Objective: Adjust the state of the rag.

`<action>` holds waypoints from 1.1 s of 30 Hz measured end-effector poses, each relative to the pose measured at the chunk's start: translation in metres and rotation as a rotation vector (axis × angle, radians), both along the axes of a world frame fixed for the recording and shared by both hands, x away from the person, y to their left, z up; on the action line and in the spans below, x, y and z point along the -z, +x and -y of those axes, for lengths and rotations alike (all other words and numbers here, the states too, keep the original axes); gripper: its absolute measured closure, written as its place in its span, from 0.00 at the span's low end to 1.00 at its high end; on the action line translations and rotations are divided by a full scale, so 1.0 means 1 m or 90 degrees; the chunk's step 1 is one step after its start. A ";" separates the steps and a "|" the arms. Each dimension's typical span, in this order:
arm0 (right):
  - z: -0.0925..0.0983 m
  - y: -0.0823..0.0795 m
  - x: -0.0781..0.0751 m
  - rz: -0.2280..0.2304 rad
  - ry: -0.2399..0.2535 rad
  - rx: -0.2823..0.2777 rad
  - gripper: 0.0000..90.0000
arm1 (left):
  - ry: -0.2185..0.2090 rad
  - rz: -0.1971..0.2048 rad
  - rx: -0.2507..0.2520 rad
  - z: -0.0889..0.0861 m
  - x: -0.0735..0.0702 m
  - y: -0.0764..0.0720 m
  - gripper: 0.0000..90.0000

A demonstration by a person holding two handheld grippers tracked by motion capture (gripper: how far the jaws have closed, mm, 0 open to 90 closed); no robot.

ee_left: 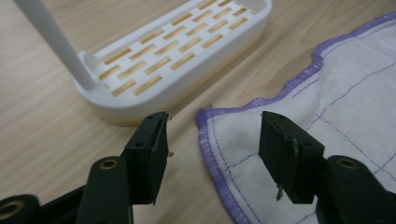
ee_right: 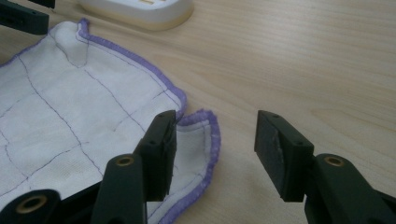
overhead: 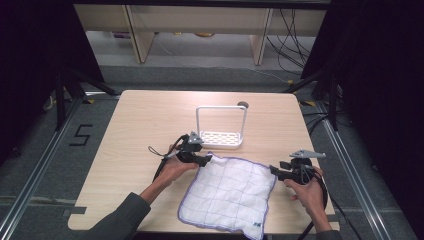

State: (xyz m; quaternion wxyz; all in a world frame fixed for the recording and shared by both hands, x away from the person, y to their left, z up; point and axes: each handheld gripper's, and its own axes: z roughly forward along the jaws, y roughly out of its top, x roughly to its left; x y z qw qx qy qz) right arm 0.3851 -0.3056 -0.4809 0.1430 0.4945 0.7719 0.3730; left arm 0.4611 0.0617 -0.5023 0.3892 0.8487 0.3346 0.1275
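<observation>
Quilted purple-hemmed cloth (overhead: pixel 227 195); slotted white rack (overhead: pixel 221 128) beyond

Light wooden table (overhead: pixel 150 115) with rounded corners, grey carpeted floor (overhead: pixel 210 75) around it, black numeral five (overhead: pixel 81 135) taped on the floor at left, pale wooden furniture legs (overhead: pixel 137 35) behind, black cables (overhead: pixel 292 40) trailing at right, dark curtains (overhead: pixel 35 50) either side.

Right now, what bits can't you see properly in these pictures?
- The label on the cloth: too small to read in the high view.
- The cloth's near edge: cut off by the bottom of the high view.
- The round dark thing behind the white rack: half hidden by the rack's frame.
- The rack's frame top: cut off in the left gripper view.
- The left gripper body: out of frame there.
</observation>
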 end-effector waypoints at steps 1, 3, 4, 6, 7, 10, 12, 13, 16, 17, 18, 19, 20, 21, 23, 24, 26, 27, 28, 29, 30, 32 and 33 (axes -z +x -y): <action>-0.003 -0.002 0.000 -0.019 0.006 0.017 0.55 | 0.006 -0.001 0.000 0.002 0.002 -0.001 0.46; -0.004 0.000 0.002 -0.014 0.007 0.010 0.54 | 0.013 -0.002 0.010 0.005 0.004 -0.001 0.47; -0.002 0.002 0.003 -0.005 -0.008 -0.007 0.54 | 0.025 0.000 0.013 0.008 0.007 -0.001 0.47; -0.004 0.002 0.003 -0.010 -0.012 -0.001 0.54 | 0.036 0.005 0.023 0.011 0.009 -0.001 0.49; -0.004 0.004 0.005 -0.011 -0.009 -0.016 0.54 | 0.035 0.005 0.025 0.012 0.010 -0.001 0.51; -0.007 0.004 0.005 -0.017 -0.017 -0.007 0.54 | 0.037 0.013 0.045 0.013 0.010 -0.001 0.58; -0.009 0.004 0.006 -0.017 -0.021 -0.009 0.54 | 0.032 0.012 0.065 0.014 0.010 -0.002 0.67; -0.009 0.006 0.008 -0.007 -0.029 -0.018 0.56 | 0.028 0.007 0.070 0.014 0.010 -0.003 0.72; -0.010 0.009 0.010 -0.018 -0.047 -0.019 0.62 | 0.012 -0.012 0.077 0.013 0.010 -0.002 0.85; -0.010 0.009 0.010 -0.018 -0.047 -0.019 0.62 | 0.012 -0.012 0.077 0.013 0.010 -0.002 0.90; -0.010 0.010 0.011 -0.020 -0.058 -0.020 0.69 | 0.014 -0.010 0.070 0.012 0.009 -0.003 0.90; -0.011 0.010 0.011 -0.040 -0.038 -0.021 0.87 | 0.006 -0.005 0.062 0.010 0.008 -0.003 0.93; -0.010 0.012 0.011 -0.029 -0.032 -0.043 0.91 | 0.006 -0.005 0.062 0.010 0.008 -0.003 0.93; -0.009 0.013 0.010 -0.017 -0.040 -0.047 0.94 | -0.004 -0.001 0.055 0.005 0.006 -0.003 0.94; -0.012 0.014 0.006 -0.028 -0.033 -0.042 0.96 | -0.015 0.008 0.046 -0.001 0.003 -0.004 0.94; -0.013 0.015 0.005 -0.018 -0.036 -0.046 0.96 | -0.023 0.014 0.039 -0.005 0.000 -0.004 0.94; -0.016 0.019 0.001 -0.006 -0.037 -0.056 0.97 | -0.029 0.023 0.031 -0.011 -0.003 -0.005 0.94; -0.017 0.020 -0.001 -0.003 -0.038 -0.059 0.97 | -0.032 0.026 0.031 -0.013 -0.005 -0.005 0.94; -0.017 0.020 -0.001 -0.003 -0.038 -0.059 0.97 | -0.032 0.026 0.031 -0.013 -0.005 -0.005 0.94; -0.019 0.027 -0.003 0.022 -0.041 -0.080 0.97 | -0.042 0.038 0.023 -0.021 -0.009 -0.007 0.94; -0.022 0.028 -0.006 0.012 -0.035 -0.071 0.97 | -0.044 0.041 0.020 -0.024 -0.011 -0.008 0.95; -0.024 0.033 -0.008 0.026 -0.028 -0.089 0.97 | -0.054 0.048 0.019 -0.029 -0.014 -0.009 0.94; -0.026 0.034 -0.011 0.029 -0.027 -0.079 0.97 | -0.055 0.053 0.013 -0.031 -0.015 -0.010 0.94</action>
